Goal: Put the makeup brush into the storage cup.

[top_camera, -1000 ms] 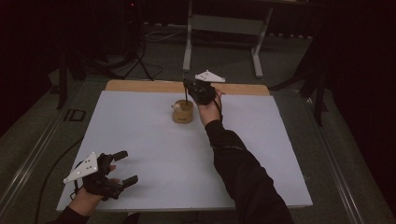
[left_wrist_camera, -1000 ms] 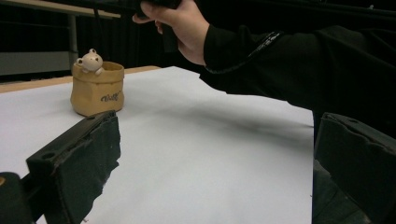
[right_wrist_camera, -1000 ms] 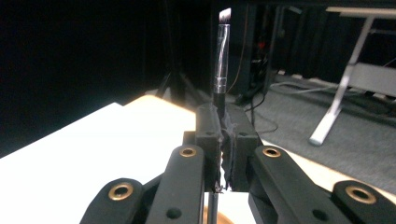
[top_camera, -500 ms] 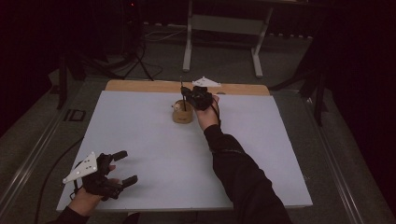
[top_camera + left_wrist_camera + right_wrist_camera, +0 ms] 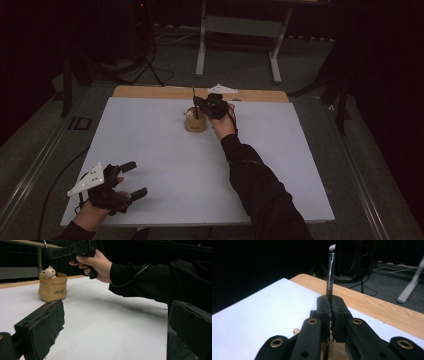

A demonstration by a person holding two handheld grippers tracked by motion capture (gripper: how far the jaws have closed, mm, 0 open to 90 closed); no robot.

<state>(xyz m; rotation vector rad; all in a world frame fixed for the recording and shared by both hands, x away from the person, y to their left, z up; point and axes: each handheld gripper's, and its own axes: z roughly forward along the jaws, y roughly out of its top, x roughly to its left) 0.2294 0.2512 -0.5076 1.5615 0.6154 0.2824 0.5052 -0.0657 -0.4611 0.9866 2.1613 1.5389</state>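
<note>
A: What is seen on the white table?
B: A brush is clamped upright in the right gripper above the pot by the far edge; the left gripper is held wide open, empty, at the near left corner; a dark room is seen behind

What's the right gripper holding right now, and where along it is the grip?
The right gripper is shut on a thin brush, clamped low on its dark handle, bristle end sticking out beyond the jaws.

The tan pot bears dark script, too small to read.
</note>
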